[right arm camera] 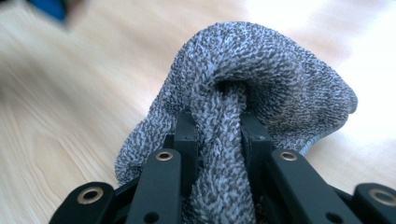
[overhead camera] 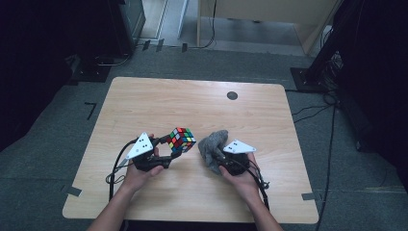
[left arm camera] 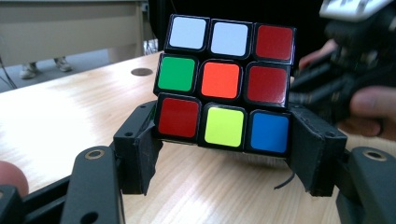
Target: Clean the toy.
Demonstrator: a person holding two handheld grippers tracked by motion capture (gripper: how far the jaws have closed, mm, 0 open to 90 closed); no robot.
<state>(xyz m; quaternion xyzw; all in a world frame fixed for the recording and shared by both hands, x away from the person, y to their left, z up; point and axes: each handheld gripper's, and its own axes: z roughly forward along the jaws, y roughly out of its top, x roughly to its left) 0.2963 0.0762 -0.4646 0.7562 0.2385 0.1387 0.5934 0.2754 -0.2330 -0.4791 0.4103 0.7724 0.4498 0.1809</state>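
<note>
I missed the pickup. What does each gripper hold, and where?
Left gripper: puzzle cube, by its bottom layer's sides. Right gripper: grey cloth, by a bunched fold.

We see a light wooden bench (overhead camera: 192,106) filling the middle of the high view, with a small dark round disc (overhead camera: 232,95) near its upper right edge. Grey carpeted floor (overhead camera: 57,144) surrounds it, marked with short strips of dark tape (overhead camera: 90,109) at the left. A black stand base (overhead camera: 96,67) sits in the upper left, and black cables (overhead camera: 312,113) trail across the floor at the right.
</note>
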